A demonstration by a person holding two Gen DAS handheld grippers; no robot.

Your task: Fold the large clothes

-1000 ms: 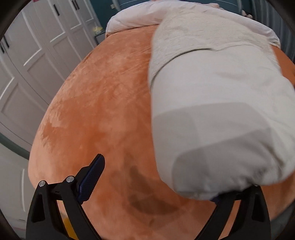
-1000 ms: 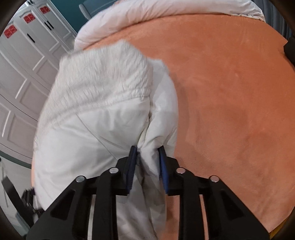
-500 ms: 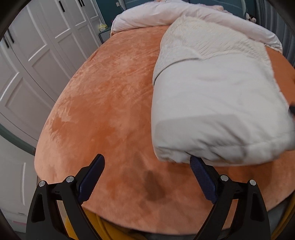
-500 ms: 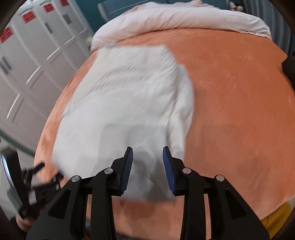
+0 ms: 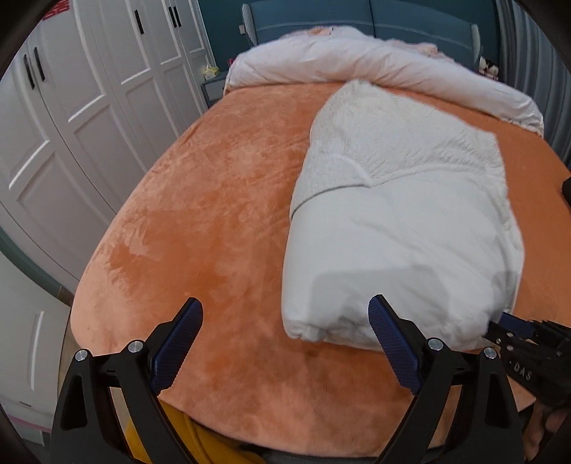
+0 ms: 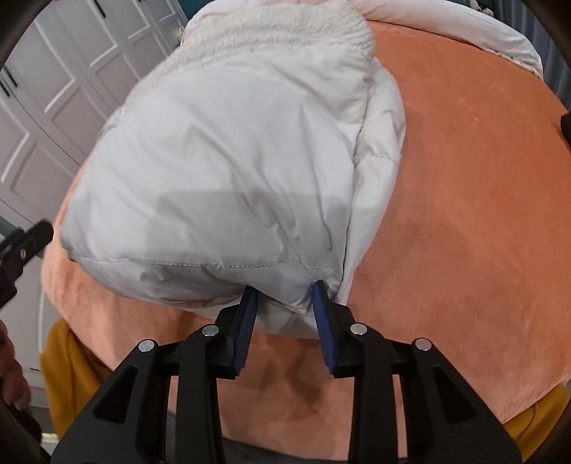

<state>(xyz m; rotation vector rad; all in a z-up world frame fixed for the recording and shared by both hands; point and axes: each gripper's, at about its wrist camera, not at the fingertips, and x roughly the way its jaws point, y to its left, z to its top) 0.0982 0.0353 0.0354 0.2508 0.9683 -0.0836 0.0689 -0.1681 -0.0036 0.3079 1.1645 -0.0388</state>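
Note:
A folded white padded jacket (image 5: 399, 228) with a fleecy lining lies on the orange bed cover (image 5: 214, 221). My left gripper (image 5: 285, 321) is wide open and empty, just in front of the jacket's near left corner. My right gripper (image 6: 283, 299) has its jaws around the jacket's near right corner (image 6: 292, 285), with the cloth between the pads. The jacket fills the middle of the right wrist view (image 6: 228, 178). The right gripper also shows in the left wrist view (image 5: 514, 328) at the jacket's lower right.
A rolled white duvet (image 5: 374, 64) lies at the head of the bed before a blue headboard (image 5: 392, 18). White wardrobe doors (image 5: 78, 117) stand along the left. The bed's near edge shows yellow fabric (image 6: 64, 357) below it.
My left gripper has backed off from the jacket and stayed open. My right gripper, which had opened and let go, has come back onto the jacket's near right corner.

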